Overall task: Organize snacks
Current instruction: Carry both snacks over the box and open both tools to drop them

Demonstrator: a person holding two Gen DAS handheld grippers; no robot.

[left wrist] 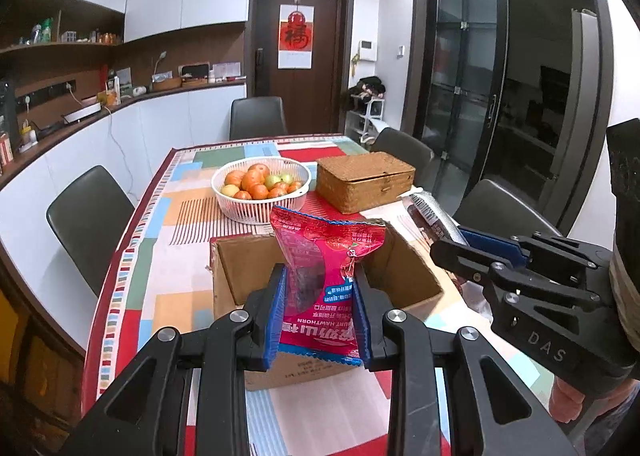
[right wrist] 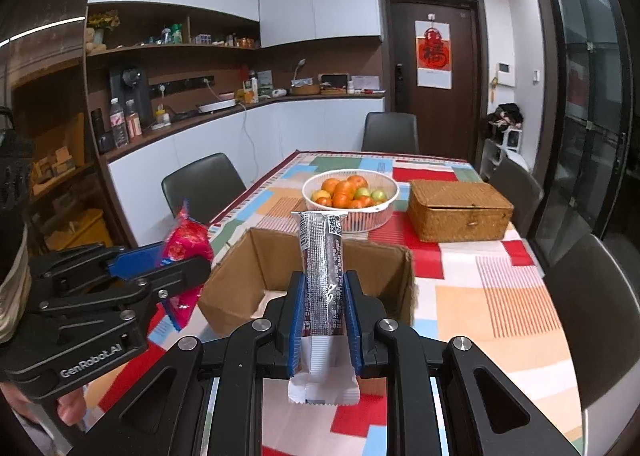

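Two hand-held grippers above a cloth-covered surface point(left wrist: 132, 288). The left gripper point(left wrist: 320, 308) has its jaws pinching a red hawthorn snack packet point(left wrist: 324, 268), which stands upright between the blue pads over the open cardboard box point(left wrist: 240, 276). The right gripper point(right wrist: 323, 308) has its jaws pinching a dark, silver-ended snack bar point(right wrist: 322, 268) around its middle, the bar upright with its lower crimped end hanging below the pads, likewise in front of the open cardboard box point(right wrist: 240, 280). Each gripper appears at the side of the other's view, the two held just beside each other. The box sits near the front edge of the surface, its flaps open and its floor visible. Beyond it, toward the middle of the surface, stands a white slatted basket of oranges and green fruit point(left wrist: 262, 185); just to its right lies a closed woven wicker box point(left wrist: 364, 179). Dark chairs point(left wrist: 86, 223) line the edges of the surface.
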